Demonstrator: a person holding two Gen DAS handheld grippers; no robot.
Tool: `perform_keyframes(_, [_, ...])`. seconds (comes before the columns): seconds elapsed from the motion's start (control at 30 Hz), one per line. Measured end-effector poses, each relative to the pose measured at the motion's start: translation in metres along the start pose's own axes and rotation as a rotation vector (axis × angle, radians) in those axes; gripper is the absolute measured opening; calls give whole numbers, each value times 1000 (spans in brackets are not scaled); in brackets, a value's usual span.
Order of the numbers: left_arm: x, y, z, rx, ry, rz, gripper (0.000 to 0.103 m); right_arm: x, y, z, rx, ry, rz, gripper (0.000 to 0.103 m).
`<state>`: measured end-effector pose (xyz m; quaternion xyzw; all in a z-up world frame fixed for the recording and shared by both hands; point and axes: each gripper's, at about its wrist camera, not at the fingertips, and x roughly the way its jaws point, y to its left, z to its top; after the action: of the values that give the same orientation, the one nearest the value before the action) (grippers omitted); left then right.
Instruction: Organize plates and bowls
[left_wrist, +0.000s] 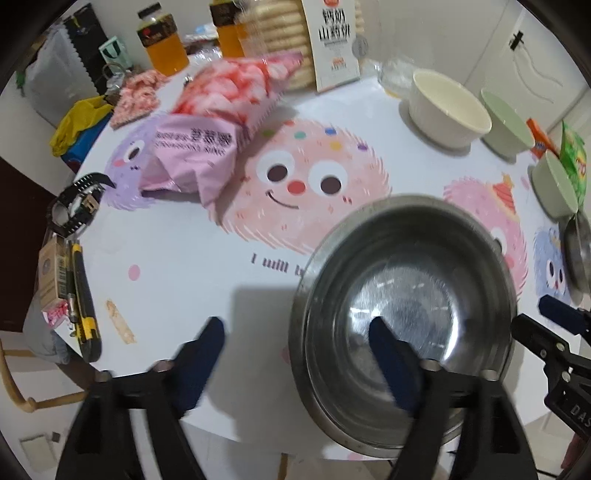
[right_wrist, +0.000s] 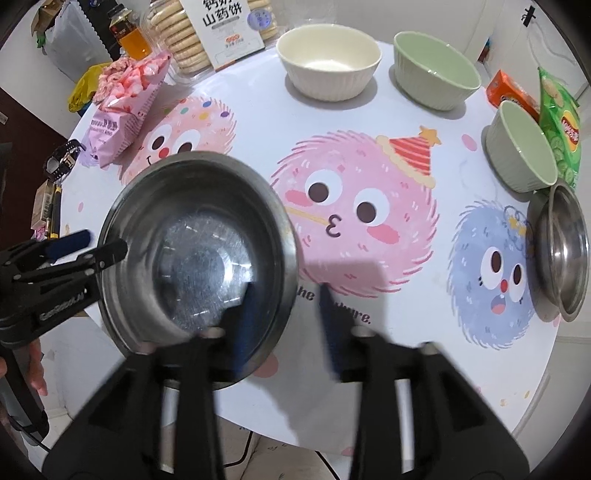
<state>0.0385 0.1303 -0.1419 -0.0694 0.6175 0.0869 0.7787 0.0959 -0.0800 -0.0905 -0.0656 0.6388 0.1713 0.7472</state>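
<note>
Both tools point steeply down over the steel bowl (left_wrist: 402, 317) at the tabletop's (left_wrist: 192, 280) near edge: the left tool (left_wrist: 295, 334) gapes wide and the right tool (right_wrist: 286, 295) stands half open, each straddling the rim without pinching it. Open tabletop lies centre frame. The steel bowl, cream bowl (right_wrist: 328, 61), two green bowls (right_wrist: 436, 70) and small steel bowl (right_wrist: 563, 251) at right are all empty

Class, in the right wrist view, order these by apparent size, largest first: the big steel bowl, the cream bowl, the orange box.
1. big steel bowl, though nearness to the camera enlarges it
2. cream bowl
3. orange box, partly hidden
</note>
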Motion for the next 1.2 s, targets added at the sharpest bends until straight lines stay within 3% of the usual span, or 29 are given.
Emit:
perform_keyframes(0.07, [-7, -1, 2, 13, -26, 23, 88, -7, -4, 1, 4, -25, 5, 65])
perform_keyframes(0.17, [-21, -6, 6, 33, -68, 15, 103, -17, -10, 3, 8, -48, 14, 83])
perform_keyframes(0.27, [-37, -18, 12, 49, -110, -15, 103, -32, -20, 3, 5, -92, 12, 88])
perform_keyframes(0.37, [-49, -38, 19, 80, -131, -52, 103, -48, -36, 1, 27, -134, -17, 103])
perform_keyframes(0.53, [-59, -87, 27, 158, -138, -120, 103, -73, -85, -10, 153, -186, -62, 103])
perform_keyframes(0.8, [-57, -199, 29, 285, -104, -186, 103, -102, -189, -37, 333, -221, -129, 103])
perform_keyframes(1.03, [-39, -294, 28, 290, -39, -210, 103, -110, -284, -55, 416, -209, -159, 103])
perform_keyframes(1.2, [-22, -347, 29, 259, -13, -200, 103, -105, -331, -60, 433, -194, -153, 103])
